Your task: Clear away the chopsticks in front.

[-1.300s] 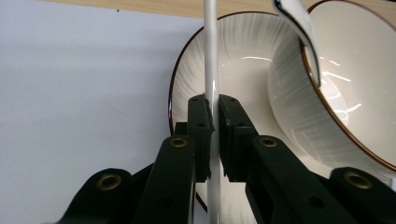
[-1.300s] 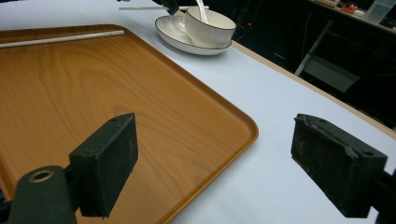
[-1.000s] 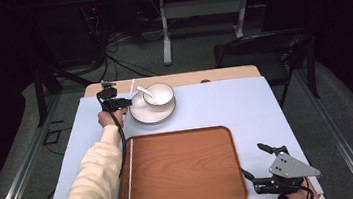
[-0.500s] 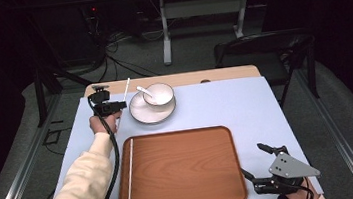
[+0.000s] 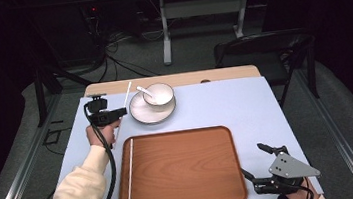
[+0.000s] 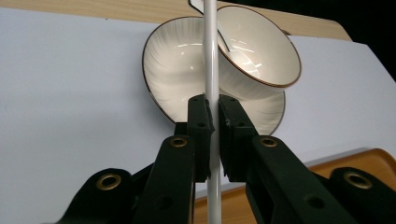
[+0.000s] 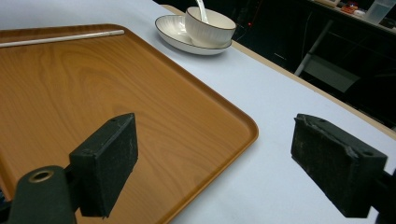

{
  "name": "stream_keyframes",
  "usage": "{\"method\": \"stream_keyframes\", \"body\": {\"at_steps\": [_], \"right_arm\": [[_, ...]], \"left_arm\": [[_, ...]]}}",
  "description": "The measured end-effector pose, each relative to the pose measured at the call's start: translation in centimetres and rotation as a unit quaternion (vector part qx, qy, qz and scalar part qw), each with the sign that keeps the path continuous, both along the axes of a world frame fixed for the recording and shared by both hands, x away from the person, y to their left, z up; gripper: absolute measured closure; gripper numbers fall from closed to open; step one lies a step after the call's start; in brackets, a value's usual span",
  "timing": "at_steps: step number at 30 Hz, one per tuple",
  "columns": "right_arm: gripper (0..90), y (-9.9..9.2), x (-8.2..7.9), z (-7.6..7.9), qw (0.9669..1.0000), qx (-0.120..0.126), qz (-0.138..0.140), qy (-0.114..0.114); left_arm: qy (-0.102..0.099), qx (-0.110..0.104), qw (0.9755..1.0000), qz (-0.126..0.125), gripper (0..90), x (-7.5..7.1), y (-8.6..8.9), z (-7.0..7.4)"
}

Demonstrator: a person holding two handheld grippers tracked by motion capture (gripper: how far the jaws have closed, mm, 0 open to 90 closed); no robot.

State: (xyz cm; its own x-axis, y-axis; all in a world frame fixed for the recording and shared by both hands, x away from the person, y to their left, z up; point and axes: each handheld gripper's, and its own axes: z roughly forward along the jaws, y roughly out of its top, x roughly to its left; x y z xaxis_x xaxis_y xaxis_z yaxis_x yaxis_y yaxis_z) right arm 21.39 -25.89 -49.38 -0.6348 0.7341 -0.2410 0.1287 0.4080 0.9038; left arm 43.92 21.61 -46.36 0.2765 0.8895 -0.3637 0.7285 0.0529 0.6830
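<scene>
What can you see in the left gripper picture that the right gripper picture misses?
The left gripper view shows the left gripper pinching a white chopstick. The right gripper view instead has the right gripper, jaws wide apart, and another chopstick lying on the wooden tray. Both show the bowl on its plate.
</scene>
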Motion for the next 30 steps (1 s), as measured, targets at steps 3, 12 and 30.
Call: {"method": "stream_keyframes", "body": {"at_steps": [3,12,30], "right_arm": [[14.2,0.0,0.0,0.0,1.0,0.0,0.0,0.0],[14.2,0.0,0.0,0.0,1.0,0.0,0.001,0.0],[14.2,0.1,0.1,0.0,1.0,-0.001,0.001,0.002]], "left_arm": [[-0.006,-0.008,0.9999,-0.004,84.1,-1.2,0.0,0.1],[-0.012,-0.014,0.9998,-0.01,84.1,-3.6,0.4,0.1],[-0.018,-0.032,0.9992,-0.018,84.1,-7.8,0.8,-1.4]]}}
